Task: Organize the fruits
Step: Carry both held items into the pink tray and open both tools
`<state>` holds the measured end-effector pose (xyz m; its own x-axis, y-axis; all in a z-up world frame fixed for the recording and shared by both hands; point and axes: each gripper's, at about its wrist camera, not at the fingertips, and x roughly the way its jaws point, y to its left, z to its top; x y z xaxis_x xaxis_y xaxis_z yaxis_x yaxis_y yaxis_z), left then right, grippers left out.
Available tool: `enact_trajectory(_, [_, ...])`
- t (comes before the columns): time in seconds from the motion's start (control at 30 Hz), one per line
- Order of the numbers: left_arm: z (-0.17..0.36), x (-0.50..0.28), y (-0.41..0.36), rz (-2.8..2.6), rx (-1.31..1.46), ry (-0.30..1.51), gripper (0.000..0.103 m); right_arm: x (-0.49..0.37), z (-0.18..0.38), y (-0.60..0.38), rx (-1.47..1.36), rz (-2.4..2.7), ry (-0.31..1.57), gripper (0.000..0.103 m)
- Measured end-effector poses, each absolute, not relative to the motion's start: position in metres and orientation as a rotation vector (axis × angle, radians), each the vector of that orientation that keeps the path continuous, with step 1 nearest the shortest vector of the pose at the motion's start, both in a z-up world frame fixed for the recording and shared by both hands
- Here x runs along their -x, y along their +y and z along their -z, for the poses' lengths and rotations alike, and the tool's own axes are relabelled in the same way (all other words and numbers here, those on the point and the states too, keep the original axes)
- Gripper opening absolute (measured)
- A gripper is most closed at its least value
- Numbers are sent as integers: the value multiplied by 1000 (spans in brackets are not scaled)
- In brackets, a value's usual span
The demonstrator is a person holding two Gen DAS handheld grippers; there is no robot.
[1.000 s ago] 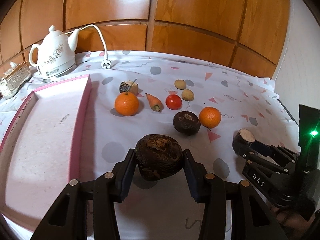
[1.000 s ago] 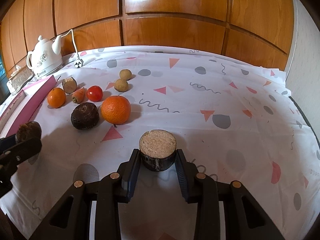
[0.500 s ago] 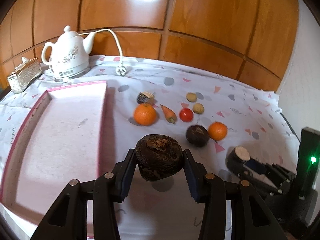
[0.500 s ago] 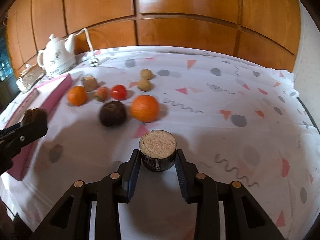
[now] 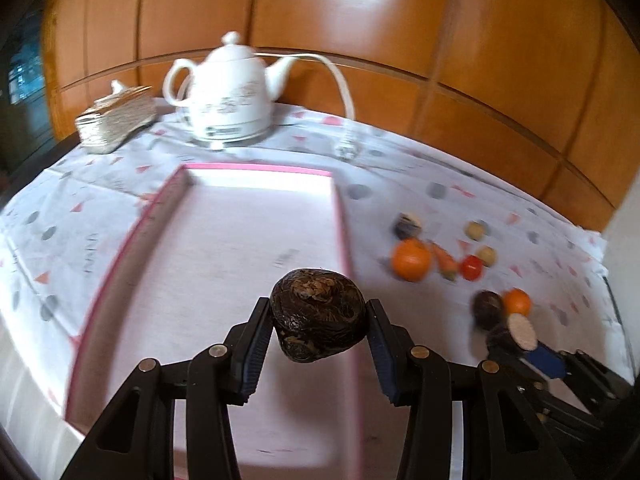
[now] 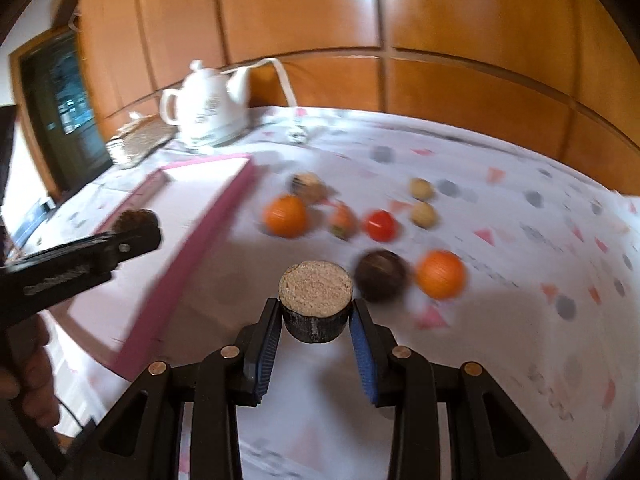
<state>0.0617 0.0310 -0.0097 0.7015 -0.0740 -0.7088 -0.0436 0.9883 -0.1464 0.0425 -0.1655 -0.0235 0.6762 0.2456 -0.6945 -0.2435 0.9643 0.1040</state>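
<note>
My left gripper (image 5: 318, 330) is shut on a dark brown wrinkled round fruit (image 5: 318, 314) and holds it above the right part of the pink-rimmed tray (image 5: 224, 256). My right gripper (image 6: 316, 320) is shut on a cut dark-skinned piece with a pale flat top (image 6: 316, 296), above the cloth right of the tray (image 6: 188, 260). The left gripper with its fruit (image 6: 134, 220) shows over the tray in the right wrist view. On the cloth lie two oranges (image 6: 285, 216) (image 6: 440, 274), a dark round fruit (image 6: 380, 276), a tomato (image 6: 380, 225), a carrot (image 6: 343, 222).
A white kettle (image 5: 232, 96) with its cord and plug stands behind the tray, a woven box (image 5: 116, 120) to its left. Two small tan balls (image 6: 422, 202) and a cut brown piece (image 6: 308, 186) lie further back. Wood panelling rises behind the table.
Both grippers have swung left with their loads. The left gripper's fruit has gone from over the cloth to over the tray. The right gripper has come closer to the tray.
</note>
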Motion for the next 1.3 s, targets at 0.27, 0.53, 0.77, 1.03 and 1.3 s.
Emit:
enact_trajectory(0.27, [18,-78,82,-116,179,818,47,-64,5,-103,-1,-460,780,35])
enact_trajectory(0.53, [24,-89,110,-196,195,822,48,-83,5,-49,31,-531,796,35])
enact_trajectory(0.77, [27,-85,120,-237,218,813,48,-94,15,-29,48,-555,839,36])
enact_trajectory(1.03, [20,-76,118,-242,225,788,49,-89,15,-32,28,-536,834,36])
enact_trajectory(1.3, [16,-66,105,-218,216,775,49,-81,14,-50,2,-463,821,36])
